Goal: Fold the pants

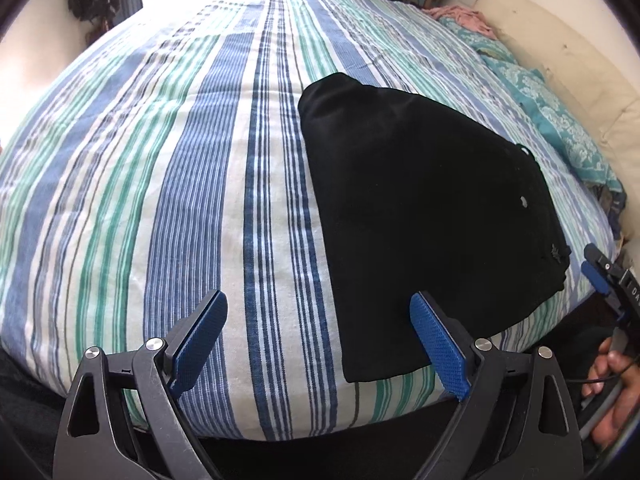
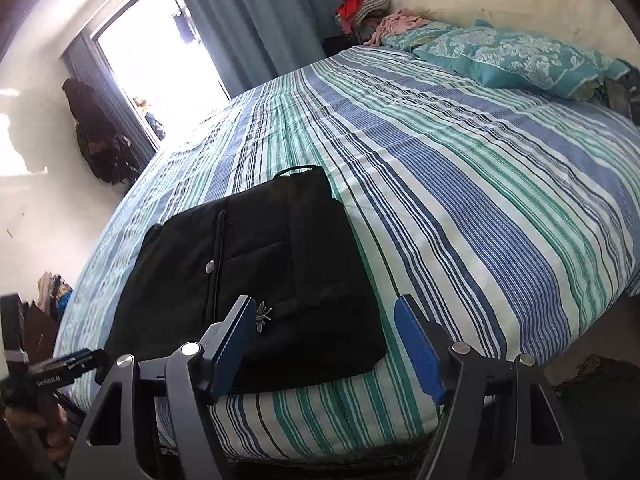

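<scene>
Black pants [image 1: 424, 208] lie folded into a flat packet on the striped bed, near its front edge; they also show in the right wrist view [image 2: 256, 280], with a small metal emblem and a button on top. My left gripper [image 1: 318, 320] is open and empty, held just off the bed's front edge, its right finger over the packet's near corner. My right gripper [image 2: 324, 324] is open and empty, held off the bed edge in front of the packet's near right corner. It also shows at the left wrist view's right edge [image 1: 600, 276].
The bed [image 1: 192, 184] has a blue, green and white striped sheet [image 2: 460, 184]. Teal pillows [image 2: 516, 56] and pink cloth [image 2: 400, 22] lie at the head by the wall. Clothes pile [image 2: 364, 2] in the corner, curtains [image 2: 260, 12] and a bright doorway behind.
</scene>
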The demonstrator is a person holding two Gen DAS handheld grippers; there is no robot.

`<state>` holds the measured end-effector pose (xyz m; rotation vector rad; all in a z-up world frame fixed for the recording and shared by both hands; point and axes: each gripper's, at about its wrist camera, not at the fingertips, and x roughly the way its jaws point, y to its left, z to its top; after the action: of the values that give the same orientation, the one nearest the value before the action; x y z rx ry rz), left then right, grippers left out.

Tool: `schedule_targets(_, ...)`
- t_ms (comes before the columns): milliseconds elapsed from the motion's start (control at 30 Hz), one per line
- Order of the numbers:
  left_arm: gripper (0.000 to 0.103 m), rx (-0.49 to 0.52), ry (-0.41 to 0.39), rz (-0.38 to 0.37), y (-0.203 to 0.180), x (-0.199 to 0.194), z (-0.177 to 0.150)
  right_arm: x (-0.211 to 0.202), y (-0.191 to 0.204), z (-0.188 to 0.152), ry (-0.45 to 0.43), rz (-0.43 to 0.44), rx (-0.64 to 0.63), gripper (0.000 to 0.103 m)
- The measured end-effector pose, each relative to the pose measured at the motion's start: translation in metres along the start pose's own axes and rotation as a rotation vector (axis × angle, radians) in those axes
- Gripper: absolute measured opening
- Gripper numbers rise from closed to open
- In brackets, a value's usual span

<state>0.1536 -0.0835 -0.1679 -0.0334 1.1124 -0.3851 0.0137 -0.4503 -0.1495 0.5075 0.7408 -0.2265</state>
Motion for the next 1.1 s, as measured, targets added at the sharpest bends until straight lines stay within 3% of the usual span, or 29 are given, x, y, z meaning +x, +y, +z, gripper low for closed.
schedule_targets(200, 0.094, -0.137, 0.028, -0.113, 0.033, 0.006, -0.001, 0.008, -0.067, 0.003, 0.029, 0.227, 0.389, 0.072)
schedule_targets(300, 0.094, -0.139, 0.022, -0.131, 0.034, 0.005, -0.002, 0.015, -0.076, 0.004, 0.065, 0.303, 0.448, 0.072)
schedule_targets(567, 0.094, -0.086, 0.018, -0.239, 0.023, 0.0, -0.004, 0.034, -0.056, 0.007, 0.165, 0.307, 0.352, 0.072)
schedule_targets(900, 0.094, -0.144, 0.063, -0.33, 0.026, 0.022, 0.016, 0.072, -0.054, 0.044, 0.328, 0.295, 0.169, 0.072)
schedule_targets(1100, 0.094, -0.166, 0.12, -0.392, 0.028, 0.047, 0.038, 0.115, -0.062, 0.057, 0.461, 0.416, 0.162, 0.072)
